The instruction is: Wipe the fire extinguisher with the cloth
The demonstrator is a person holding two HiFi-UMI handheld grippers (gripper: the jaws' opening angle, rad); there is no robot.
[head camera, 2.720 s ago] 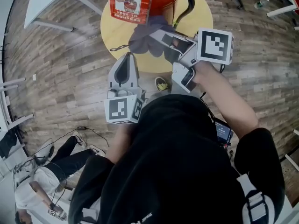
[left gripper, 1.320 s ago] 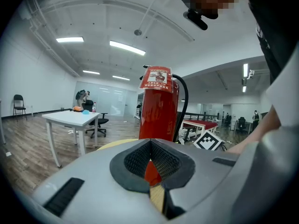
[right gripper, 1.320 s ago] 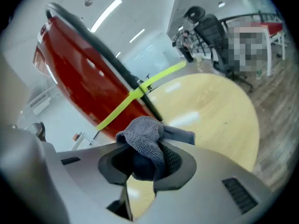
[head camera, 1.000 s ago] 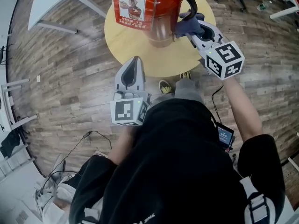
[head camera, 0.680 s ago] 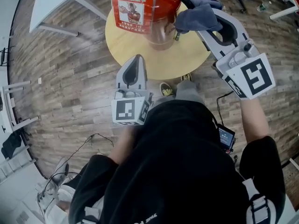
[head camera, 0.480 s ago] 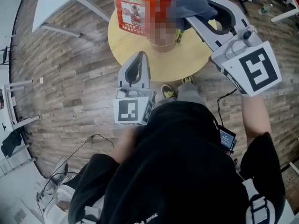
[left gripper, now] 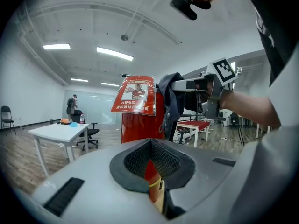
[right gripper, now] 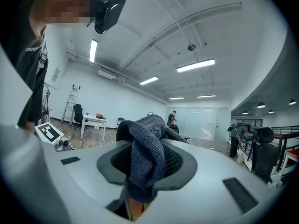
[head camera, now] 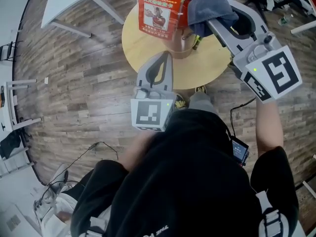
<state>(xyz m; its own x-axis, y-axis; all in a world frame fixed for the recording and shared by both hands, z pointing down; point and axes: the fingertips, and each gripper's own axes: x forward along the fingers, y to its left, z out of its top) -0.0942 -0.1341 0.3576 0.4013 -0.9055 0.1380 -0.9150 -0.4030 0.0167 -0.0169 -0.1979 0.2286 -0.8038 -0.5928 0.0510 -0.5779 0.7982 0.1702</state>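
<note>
The extinguisher (head camera: pixel 184 9) stands upright on the round tabletop (head camera: pixel 143 53), toward its far edge, with a printed red card (head camera: pixel 159 11) hanging at its front. Your right gripper (head camera: pixel 211 19) has its jaws clamped on the cloth (head camera: pixel 210 4). In the right gripper view the dark blue-grey cloth (right gripper: pixel 147 143) bulges out above the closed pads and fills the recess between them. From the head view that bundle sits at the extinguisher's upper right. In the left gripper view the cloth (left gripper: pixel 170 97) hangs against the red body (left gripper: pixel 138 125) just beside the card (left gripper: pixel 135 94), with the right gripper (left gripper: pixel 187 85) reaching in from the right.

Your left gripper (head camera: pixel 164 58) has its jaws together and holds nothing; only a thin slit between the pads shows red beyond. It hovers over the near edge of the tabletop, pointing at the extinguisher and apart from it.

Around the round table lies a wood-plank floor (head camera: pixel 74 83), and a white table (head camera: pixel 64 4) stands off past the far left edge.
</note>
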